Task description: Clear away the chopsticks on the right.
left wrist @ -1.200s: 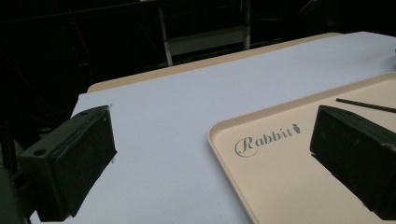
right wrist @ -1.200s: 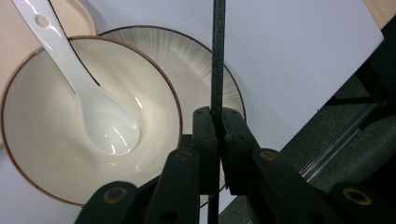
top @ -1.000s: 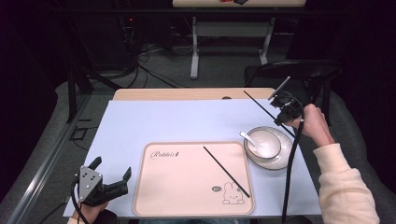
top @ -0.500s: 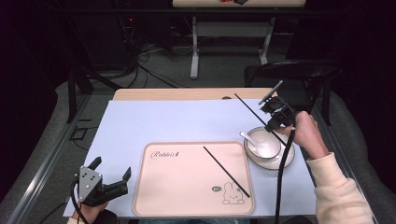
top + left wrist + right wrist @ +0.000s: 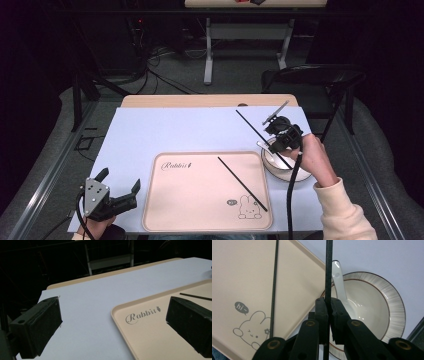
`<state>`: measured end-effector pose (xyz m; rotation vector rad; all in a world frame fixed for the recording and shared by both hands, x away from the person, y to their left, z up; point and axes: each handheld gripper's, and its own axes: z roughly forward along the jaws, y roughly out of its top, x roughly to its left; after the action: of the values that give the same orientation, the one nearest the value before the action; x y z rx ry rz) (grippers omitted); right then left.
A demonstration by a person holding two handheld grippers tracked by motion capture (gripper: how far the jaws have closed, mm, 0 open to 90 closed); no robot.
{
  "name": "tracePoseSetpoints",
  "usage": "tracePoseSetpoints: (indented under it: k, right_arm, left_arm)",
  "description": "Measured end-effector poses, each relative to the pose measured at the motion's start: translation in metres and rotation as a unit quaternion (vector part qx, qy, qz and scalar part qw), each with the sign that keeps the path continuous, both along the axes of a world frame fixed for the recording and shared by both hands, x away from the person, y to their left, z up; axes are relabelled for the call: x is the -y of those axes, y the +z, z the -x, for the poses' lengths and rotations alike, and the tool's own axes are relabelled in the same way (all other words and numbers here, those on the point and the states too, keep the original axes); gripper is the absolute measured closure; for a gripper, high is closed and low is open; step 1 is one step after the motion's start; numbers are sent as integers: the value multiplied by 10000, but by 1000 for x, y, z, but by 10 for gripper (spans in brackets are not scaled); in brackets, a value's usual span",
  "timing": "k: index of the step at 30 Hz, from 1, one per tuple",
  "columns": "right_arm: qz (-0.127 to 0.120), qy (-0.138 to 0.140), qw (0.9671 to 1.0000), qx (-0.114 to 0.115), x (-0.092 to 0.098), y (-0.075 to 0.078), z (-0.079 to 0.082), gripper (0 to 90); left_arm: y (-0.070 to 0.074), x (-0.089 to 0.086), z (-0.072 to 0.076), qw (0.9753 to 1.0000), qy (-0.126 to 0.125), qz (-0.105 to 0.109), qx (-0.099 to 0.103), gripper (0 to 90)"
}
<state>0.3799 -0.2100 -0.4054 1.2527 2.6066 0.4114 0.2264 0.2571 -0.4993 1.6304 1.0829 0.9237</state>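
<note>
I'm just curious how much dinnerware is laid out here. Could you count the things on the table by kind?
Chopsticks: 2, one lying on the tray, one held in the right tongs at
Trays: 1
Bowls: 1
Plates: 1
Spoons: 1
Total: 6

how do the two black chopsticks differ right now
The held chopstick is clamped between the shut jaws of the right gripper; the tray chopstick lies loose, with nothing gripping it. The held chopstick is raised over the bowl and the blue mat; the tray chopstick rests flat on the beige tray, one end near the rabbit drawing. Both are thin, black, straight sticks.
</note>
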Motion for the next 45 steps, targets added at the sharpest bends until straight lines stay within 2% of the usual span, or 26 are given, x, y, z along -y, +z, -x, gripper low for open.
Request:
tracePoseSetpoints:
  k: [2, 11, 13, 14, 15, 22, 25, 31, 35, 41, 45]
  right_arm:
    - [73, 72, 9999, -45, -6, -4, 3, 851]
    - [58, 195, 9996, -180, -20, -24, 12, 851]
    - [73, 210, 9994, -269, -23, -36, 15, 851]
    - [73, 210, 9994, -269, -23, -36, 15, 851]
    - [90, 277, 9988, -383, -28, -45, 16, 851]
    - [154, 291, 9980, -543, -34, -61, 22, 851]
    - [32, 208, 9981, -586, -35, -68, 25, 851]
    - [49, 195, 9968, -770, -41, -83, 31, 850]
    - [17, 122, 9963, -846, -44, -92, 31, 850]
    - [101, 199, 9946, -1013, -53, -105, 30, 849]
    - [158, 231, 9945, -1009, -58, -111, 25, 848]
  left_arm:
    - [0, -1, 0, 10000, -7, -4, 12, 0]
    - [0, -2, 2, 10000, 36, 25, 13, 0]
    - [0, -1, 2, 10000, 19, -1, 26, 0]
    - [0, -1, 2, 10000, 19, -1, 26, 0]
    - [0, -1, 1, 10000, 22, 3, 17, 0]
    - [0, -1, 1, 10000, 11, 15, 37, 0]
    - [0, 0, 1, 10000, 5, 27, 44, 0]
    - [0, -1, 1, 10000, 4, 22, 61, 0]
    - [0, 0, 1, 10000, -2, 23, 61, 0]
    - [0, 0, 1, 10000, -9, 16, 55, 0]
    - [0, 0, 1, 10000, -11, 12, 51, 0]
